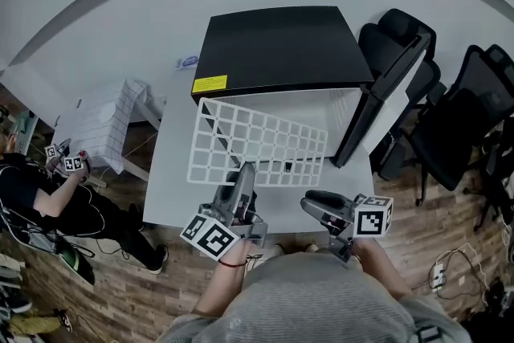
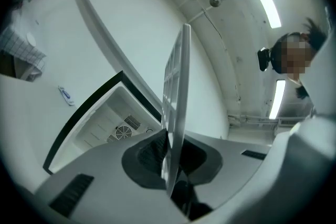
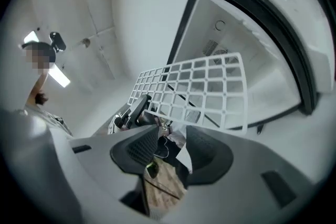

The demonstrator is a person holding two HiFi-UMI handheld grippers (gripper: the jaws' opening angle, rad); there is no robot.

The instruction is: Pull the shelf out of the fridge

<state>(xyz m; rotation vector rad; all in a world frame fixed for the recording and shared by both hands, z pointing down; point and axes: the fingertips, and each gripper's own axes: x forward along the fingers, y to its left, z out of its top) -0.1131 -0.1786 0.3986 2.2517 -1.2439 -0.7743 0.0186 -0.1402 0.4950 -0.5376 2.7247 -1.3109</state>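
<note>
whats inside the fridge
Bare white walls and a round fan grille at the back of the fridge. The shelf, clamped in the left hand-held gripper, stands before the opening and covers the rest.

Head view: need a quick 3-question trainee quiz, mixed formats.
1. Fill in: the right gripper has its jaws ___, with nothing between them.
2. True or false: the shelf sits fully inside the fridge.
3. The shelf is clamped by: A) the left gripper, B) the right gripper, C) both.

Key: 1 open; 2 false, it is out over the table; 3 A.
</note>
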